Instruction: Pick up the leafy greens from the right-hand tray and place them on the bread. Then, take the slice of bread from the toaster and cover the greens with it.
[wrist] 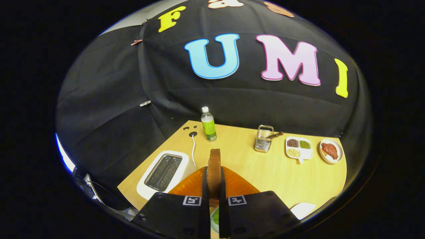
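My gripper (pixel 214 170) is shut on a brown slice of bread (pixel 214 158), which stands on edge between the two fingers, lifted above the wooden table (pixel 265 172). The white two-slot toaster (pixel 163 173) sits to the left of the fingers, and its slots look empty. Low between the finger bases a small patch of leafy greens (pixel 215 217) shows beneath the gripper; whatever it lies on is hidden.
At the table's back stand a green-labelled bottle (pixel 208 124) and a metal rack (pixel 264 139). Right of the rack are a white compartment tray (pixel 298 147) and a plate of reddish meat (pixel 330 151). A white cable (pixel 193 147) runs behind the toaster. A white plate edge (pixel 302 209) shows near right.
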The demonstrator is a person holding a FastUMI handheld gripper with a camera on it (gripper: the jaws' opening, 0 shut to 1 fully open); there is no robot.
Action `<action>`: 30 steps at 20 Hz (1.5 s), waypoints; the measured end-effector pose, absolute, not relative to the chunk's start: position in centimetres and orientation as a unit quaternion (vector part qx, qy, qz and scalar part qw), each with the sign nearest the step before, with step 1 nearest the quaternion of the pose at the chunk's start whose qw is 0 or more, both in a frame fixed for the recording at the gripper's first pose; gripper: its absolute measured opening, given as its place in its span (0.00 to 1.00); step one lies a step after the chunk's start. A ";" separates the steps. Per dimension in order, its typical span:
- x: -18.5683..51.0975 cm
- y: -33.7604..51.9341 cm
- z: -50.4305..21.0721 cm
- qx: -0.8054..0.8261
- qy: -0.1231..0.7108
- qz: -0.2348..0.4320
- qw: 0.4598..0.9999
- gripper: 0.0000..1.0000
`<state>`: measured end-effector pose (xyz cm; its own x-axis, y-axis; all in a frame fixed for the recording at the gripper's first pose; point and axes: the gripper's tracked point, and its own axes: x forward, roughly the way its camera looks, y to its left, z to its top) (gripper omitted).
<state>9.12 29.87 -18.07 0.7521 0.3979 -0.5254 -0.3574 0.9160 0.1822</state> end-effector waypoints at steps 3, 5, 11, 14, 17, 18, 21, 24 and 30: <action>6.6 27.9 -22.2 0.042 0.319 0.194 0.927 0.14; 5.6 27.0 -24.5 0.054 0.336 0.186 0.922 0.14; 3.9 25.9 -29.8 0.094 0.369 0.173 0.908 0.14; 3.8 25.3 -31.8 0.115 0.380 0.161 0.903 0.14; 4.5 24.6 -32.4 0.153 0.379 0.150 0.900 0.14; 4.7 24.0 -32.7 0.153 0.381 0.143 0.901 0.14; 4.7 21.6 -33.9 0.147 0.394 0.120 0.899 0.15; 4.0 19.6 -35.9 0.152 0.410 0.093 0.895 0.20; 2.9 16.5 -39.0 0.106 0.441 0.054 0.890 0.70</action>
